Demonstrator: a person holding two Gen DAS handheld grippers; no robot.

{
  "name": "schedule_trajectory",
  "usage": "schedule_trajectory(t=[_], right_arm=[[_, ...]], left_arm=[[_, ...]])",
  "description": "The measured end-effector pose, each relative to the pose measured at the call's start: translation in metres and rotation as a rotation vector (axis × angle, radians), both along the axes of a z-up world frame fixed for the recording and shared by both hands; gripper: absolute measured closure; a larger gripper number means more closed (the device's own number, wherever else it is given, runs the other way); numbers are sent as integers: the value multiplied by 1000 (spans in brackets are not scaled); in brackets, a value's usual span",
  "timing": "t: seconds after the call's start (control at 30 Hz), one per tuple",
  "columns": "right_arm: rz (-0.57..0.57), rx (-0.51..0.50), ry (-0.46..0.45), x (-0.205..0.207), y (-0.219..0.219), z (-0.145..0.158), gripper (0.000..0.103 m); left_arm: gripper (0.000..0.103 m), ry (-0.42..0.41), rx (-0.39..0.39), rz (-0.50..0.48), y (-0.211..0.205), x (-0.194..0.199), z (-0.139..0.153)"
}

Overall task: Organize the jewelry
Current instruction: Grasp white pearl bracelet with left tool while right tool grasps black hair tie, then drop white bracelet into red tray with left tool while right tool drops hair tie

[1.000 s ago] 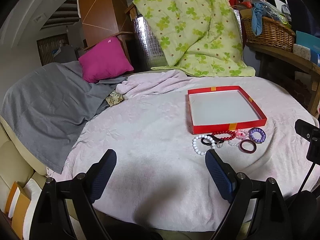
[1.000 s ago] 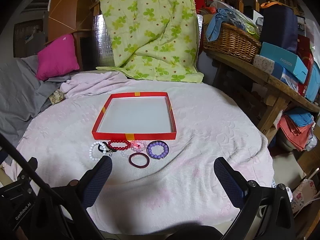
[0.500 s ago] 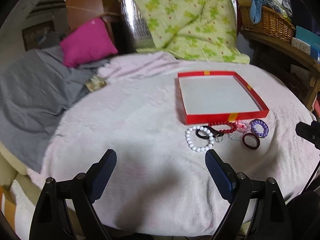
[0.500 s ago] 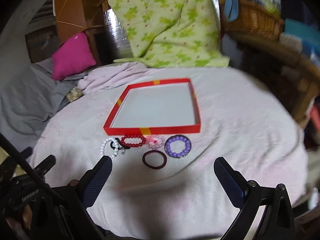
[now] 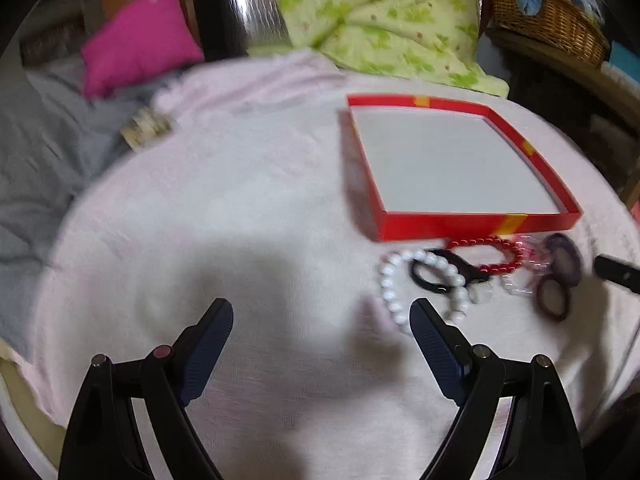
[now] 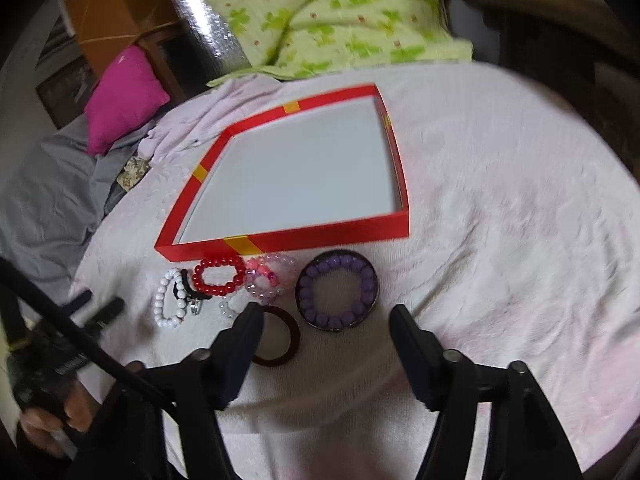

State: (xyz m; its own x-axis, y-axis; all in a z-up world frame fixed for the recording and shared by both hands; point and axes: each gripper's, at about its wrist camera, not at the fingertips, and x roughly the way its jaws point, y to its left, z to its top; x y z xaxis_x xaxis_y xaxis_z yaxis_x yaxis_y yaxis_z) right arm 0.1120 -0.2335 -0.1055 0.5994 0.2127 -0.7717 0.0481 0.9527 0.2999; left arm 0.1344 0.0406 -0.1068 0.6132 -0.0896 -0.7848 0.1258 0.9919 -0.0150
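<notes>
Purple bead bracelet point(image 6: 338, 294) is lying just ahead of my right gripper point(image 6: 326, 330), jaws closing, nothing between them yet; left gripper point(image 5: 320, 332) hanging wide, empty.

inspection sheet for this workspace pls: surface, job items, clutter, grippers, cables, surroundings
Surface: pale pink blanket over a round top, wrinkled.
Job's things: red tray, nothing in it. In front of it on the blanket: white bead bracelet, black hair tie, red bead bracelet, pink bead bracelet, dark red ring, purple bead bracelet.
Clutter: small patterned item at the blanket's far left edge.
Grippers: left hand-held gripper open, nothing between its fingers; right hand-held gripper closing, nothing pressed, purple bracelet just ahead.
Cables: black cable by the left hand-held gripper.
Surroundings: magenta pillow, green floral quilt, grey cloth, wicker basket.
</notes>
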Motion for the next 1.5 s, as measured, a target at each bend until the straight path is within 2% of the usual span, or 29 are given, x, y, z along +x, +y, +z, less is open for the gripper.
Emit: schedule_trajectory(t=[0.07,0.17,0.3,0.47,0.63,0.7,0.77,0.87,0.97,1.0,1.07,1.13,1.27,1.33,1.37,1.43,1.5], right_arm=[[0,27,15,0,-3,-4,36],[34,87,31,-3,-2,-8,37],[111,105,67,-5,14,-18,38],[188,45,92,1,43,-26,38],[183,-16,81,11,58,-33,36],[177,-49,64,12,62,-33,43],[171,-112,53,11,64,-32,63],[167,-145,35,7,61,-31,77],[170,-142,28,3,57,-30,79],[171,-141,28,2,56,-29,79],[175,-138,27,0,54,-29,79],[175,-132,29,-1,52,-30,79],[166,-104,40,2,52,-32,79],[161,-94,43,2,51,-31,79],[160,-94,43,2,51,-31,79],[158,-94,40,2,51,-30,79],[160,-86,34,1,52,-28,79]], left_arm=[[13,8,-32,-27,-3,3,2],[13,-11,-7,-51,-11,2,5],[13,19,-40,-82,-17,7,3],[13,84,-59,-59,-10,14,-8],[13,120,-70,-37,-5,20,-16],[13,125,-77,-41,-4,21,-17],[13,130,-82,-49,-5,22,-18],[13,141,-88,-48,-7,28,-20],[23,158,-104,-62,-10,36,-23],[31,163,-104,-67,-11,37,-26],[38,153,-83,-73,-15,38,-27],[52,130,-62,-90,-19,39,-26],[68,99,-37,-104,-21,40,-26],[87,82,-34,-102,-21,42,-26],[92,80,-43,-104,-20,43,-25],[93,81,-81,-123,-18,43,-25],[94,70,-77,-138,-19,40,-23]])
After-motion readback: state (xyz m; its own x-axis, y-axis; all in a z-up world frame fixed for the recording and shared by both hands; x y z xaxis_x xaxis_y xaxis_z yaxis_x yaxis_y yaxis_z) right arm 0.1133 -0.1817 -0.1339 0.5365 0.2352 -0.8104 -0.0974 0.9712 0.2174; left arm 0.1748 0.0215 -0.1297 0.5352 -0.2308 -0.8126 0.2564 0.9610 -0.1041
